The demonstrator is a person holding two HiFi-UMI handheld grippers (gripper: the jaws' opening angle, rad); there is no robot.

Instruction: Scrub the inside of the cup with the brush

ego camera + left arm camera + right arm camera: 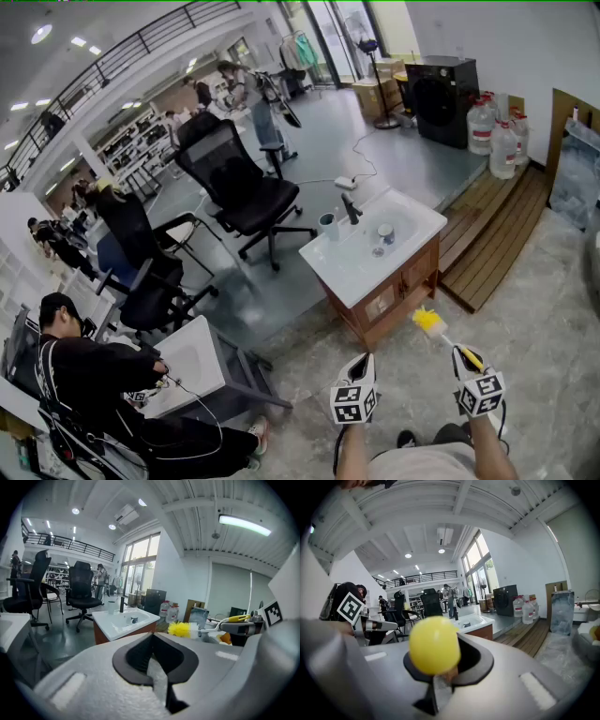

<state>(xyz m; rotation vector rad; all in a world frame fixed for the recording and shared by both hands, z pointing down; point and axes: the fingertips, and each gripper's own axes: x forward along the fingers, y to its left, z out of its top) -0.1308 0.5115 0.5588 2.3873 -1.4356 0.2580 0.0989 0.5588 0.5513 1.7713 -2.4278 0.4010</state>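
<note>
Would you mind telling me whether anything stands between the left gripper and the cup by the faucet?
Nothing visible does: only bare floor separates the left gripper from the sink, where the cup stands beside the faucet.

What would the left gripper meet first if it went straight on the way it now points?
Probably the sink cabinet: the left gripper points toward its front and nothing shows between, though depth is unclear.

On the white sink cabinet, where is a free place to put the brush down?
The sink top's end nearest the person, between the cup and the front edge, looks bare. The back edge is crowded: the cup stands beside the black faucet. A small container sits in the basin. The right gripper holds the brush.
</note>
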